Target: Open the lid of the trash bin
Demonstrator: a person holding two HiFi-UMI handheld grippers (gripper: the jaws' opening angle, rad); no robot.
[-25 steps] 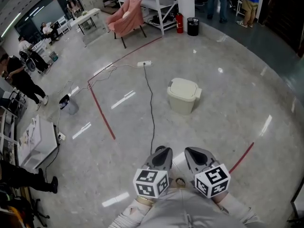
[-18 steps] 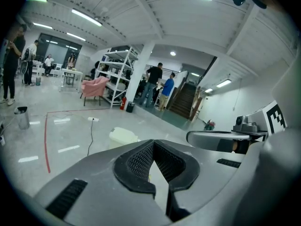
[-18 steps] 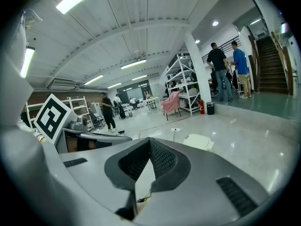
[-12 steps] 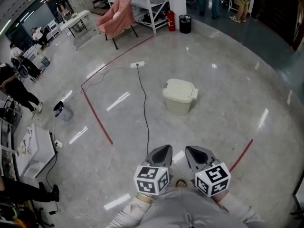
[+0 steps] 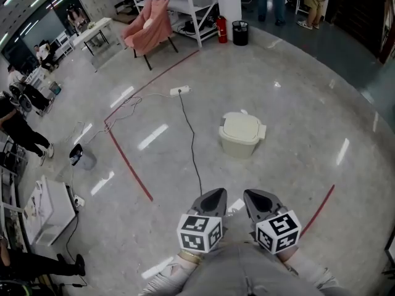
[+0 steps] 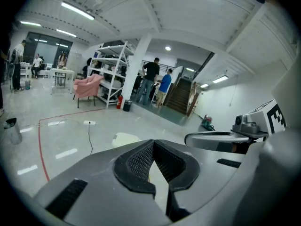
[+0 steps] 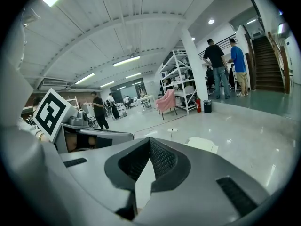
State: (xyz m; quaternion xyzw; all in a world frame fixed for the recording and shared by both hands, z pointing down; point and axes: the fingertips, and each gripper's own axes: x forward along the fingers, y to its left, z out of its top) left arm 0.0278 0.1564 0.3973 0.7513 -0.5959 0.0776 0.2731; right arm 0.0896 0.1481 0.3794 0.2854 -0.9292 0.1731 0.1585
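A red tape line [image 5: 129,163] crossed the glossy grey stone floor [image 5: 296,103] at 10 o'clock. A pink fabric chair [image 5: 147,23] stood far off at 11 o'clock. A thin black cable [image 5: 194,147] ran from a white power strip [image 5: 179,91] back toward the person. Low in the head view, the left gripper [image 5: 215,194] was held close to the body, its grey jaws clenched tip to tip on nothing. At 12 o'clock, well apart from both tools, stood the cream plastic trash bin [image 5: 242,134], upright, lid down. Just right of its twin, the right gripper [image 5: 250,195] was likewise closed and empty. Each gripper view showed the trash bin beyond the meeting jaw tips, untouched.
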